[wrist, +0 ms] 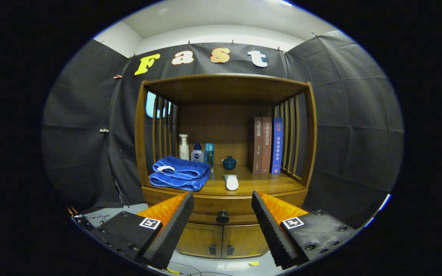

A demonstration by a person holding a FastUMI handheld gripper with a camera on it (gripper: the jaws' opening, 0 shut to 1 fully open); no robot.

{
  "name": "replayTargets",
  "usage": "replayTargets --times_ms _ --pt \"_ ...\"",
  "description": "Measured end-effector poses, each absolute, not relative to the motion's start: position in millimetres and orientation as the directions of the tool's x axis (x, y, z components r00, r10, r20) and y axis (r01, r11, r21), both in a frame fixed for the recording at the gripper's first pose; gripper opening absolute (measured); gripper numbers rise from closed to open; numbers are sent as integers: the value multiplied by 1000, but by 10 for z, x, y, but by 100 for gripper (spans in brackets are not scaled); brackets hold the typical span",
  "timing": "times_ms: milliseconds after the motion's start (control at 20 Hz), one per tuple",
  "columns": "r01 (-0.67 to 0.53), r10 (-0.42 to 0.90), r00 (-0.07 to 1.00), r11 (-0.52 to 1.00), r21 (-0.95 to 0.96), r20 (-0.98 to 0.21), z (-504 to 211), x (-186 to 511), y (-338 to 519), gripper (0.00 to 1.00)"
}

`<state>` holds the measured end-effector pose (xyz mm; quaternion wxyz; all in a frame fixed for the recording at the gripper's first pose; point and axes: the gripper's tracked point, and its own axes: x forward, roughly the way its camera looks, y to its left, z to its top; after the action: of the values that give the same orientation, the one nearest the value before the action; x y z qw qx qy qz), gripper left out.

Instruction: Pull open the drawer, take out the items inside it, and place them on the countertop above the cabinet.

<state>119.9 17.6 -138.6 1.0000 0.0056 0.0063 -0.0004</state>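
Note:
A wooden cabinet (225, 207) stands ahead of me with its drawer (205, 212) shut; a dark round knob (222, 217) sits on the drawer front. My gripper (222, 203) is open, its two fingers spread wide on either side of the knob, still short of it with nothing between them. The countertop (259, 184) above the drawer carries a white tube (231, 181) lying near its front edge. What lies inside the drawer is hidden.
On the countertop lie a folded blue towel (180, 173), three bottles (197, 152), a small blue lidded pot (229, 163) and three upright books (266, 145). Slatted side panels and a top shelf enclose it. Two lower doors (223, 240) sit under the drawer. Cables lie on the floor.

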Motion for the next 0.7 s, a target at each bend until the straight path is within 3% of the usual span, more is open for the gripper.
replayTargets --times_ms 250,700 --pt "24 -24 999 1000 3 31 -887 696 -8 99" --pt "1 -1 1000 1000 17 4 -589 158 70 99"
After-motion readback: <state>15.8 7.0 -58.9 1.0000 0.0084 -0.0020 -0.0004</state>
